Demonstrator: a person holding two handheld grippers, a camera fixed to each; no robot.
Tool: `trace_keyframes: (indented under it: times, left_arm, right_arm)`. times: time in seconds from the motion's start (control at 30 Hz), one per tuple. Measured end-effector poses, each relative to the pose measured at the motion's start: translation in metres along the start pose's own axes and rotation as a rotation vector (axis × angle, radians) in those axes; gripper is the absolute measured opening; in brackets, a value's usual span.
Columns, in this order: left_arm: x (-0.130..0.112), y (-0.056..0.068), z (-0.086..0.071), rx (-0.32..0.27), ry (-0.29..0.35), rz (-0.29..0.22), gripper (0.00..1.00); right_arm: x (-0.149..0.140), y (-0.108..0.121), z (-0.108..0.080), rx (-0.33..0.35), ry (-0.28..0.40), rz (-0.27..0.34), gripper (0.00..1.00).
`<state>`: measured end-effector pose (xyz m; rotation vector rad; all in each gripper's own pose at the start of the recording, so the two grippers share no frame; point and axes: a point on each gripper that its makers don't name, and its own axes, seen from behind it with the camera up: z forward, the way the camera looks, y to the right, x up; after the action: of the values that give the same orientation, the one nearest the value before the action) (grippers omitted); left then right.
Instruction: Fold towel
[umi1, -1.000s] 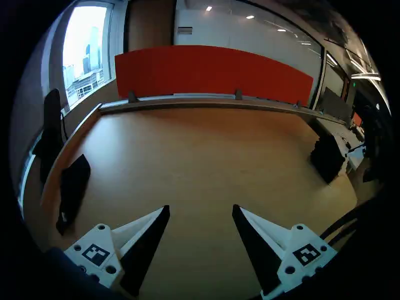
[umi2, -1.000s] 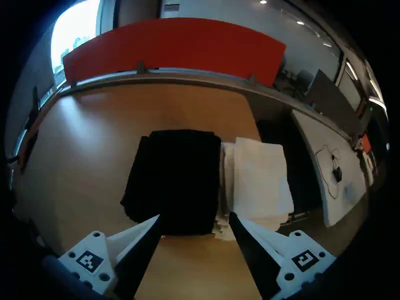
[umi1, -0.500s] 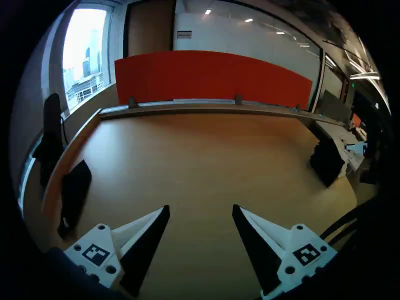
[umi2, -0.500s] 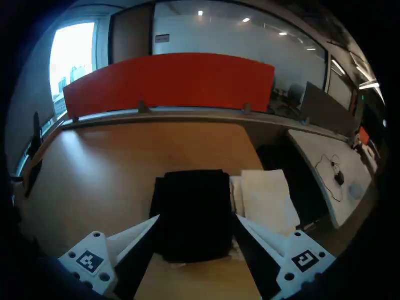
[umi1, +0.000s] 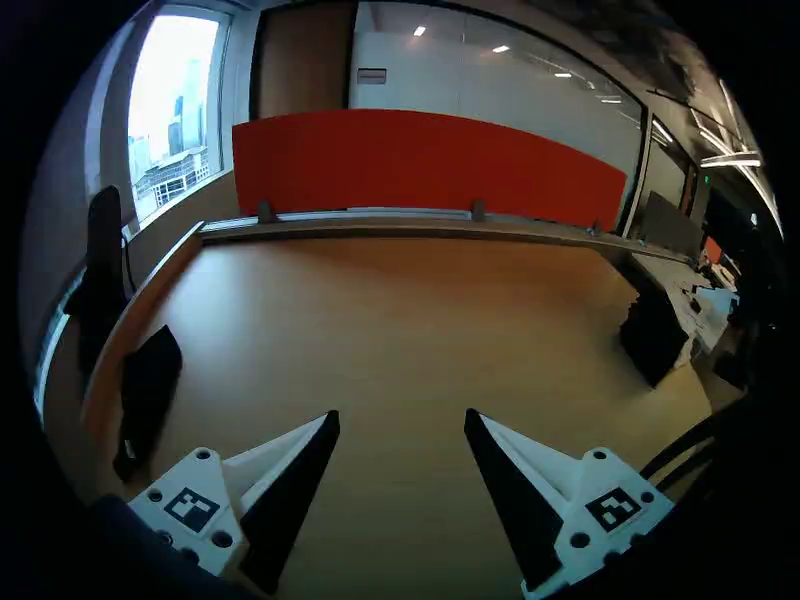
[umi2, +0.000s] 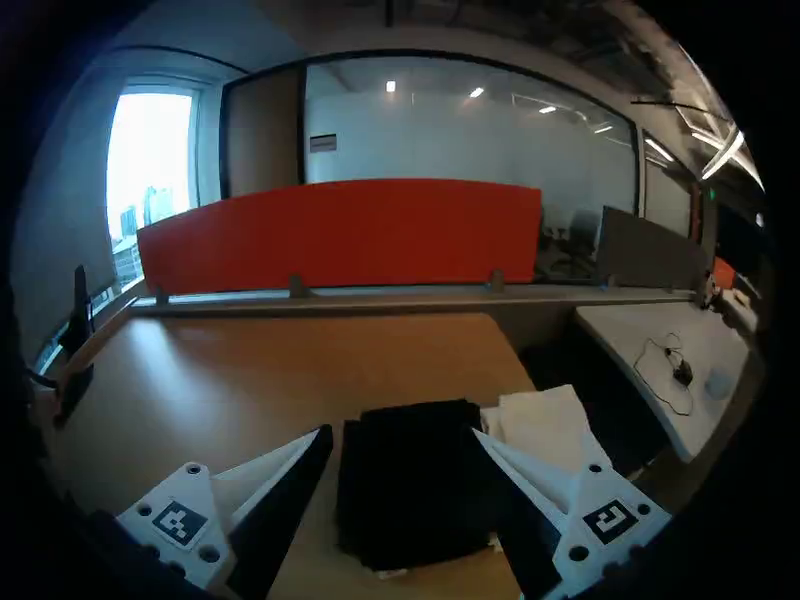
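Left tongs (umi1: 400, 414): fingers spread wide with nothing between them; bare wood lies under the gap.
Right tongs (umi2: 401, 432): fingers spread wide and gripping nothing. They hang over a folded pile, and I cannot tell if they touch it.
Black towel (umi2: 420, 480): folded and flat on the table, beneath and between the right tongs' fingers, its far edge just past the tips.
White towels (umi2: 540, 425): a folded stack against the black towel's side, partly behind the right tongs' right-hand finger.
Table (umi1: 400, 320): light wood, stretching ahead of both tongs.
Dark flat object (umi1: 148, 390): at the table's edge, out to the left of the left tongs' left-hand finger; too dim to identify.
Black pile (umi1: 652, 335): at the table's edge, well off to the right of the left tongs.
White desk (umi2: 660, 345): to the right of the right tongs, across a dark gap, with a cable (umi2: 672, 362) lying on it.
Red divider (umi2: 340, 235): upright along the table's far edge, straight ahead of both tongs.
Window (umi1: 170, 110): farthest off, ahead and to the left, bright with towers outside.
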<state>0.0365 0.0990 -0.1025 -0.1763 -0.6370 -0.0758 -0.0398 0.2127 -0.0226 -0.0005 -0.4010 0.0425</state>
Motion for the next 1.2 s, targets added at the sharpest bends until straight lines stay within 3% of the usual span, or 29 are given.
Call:
trace_keyframes:
  times: [0.2,0.47,0.77,1.2]
  left_arm:
    - [0.006,0.0,0.003,0.0,0.017,-0.012,0.93]
    - [0.017,0.0,0.007,-0.003,0.06,-0.036,0.93]
    - [0.043,-0.003,0.007,0.0,0.158,-0.037,0.93]
    - [0.095,-0.025,0.005,0.077,0.35,-0.016,0.93]
  right_arm:
    - [0.01,-0.006,-0.001,-0.005,0.048,0.008,0.97]
    - [0.024,-0.009,-0.003,-0.041,0.108,-0.029,0.97]
    - [0.039,-0.019,-0.008,-0.053,0.16,-0.057,0.97]
    - [0.054,-0.047,-0.015,-0.026,0.205,-0.045,0.97]
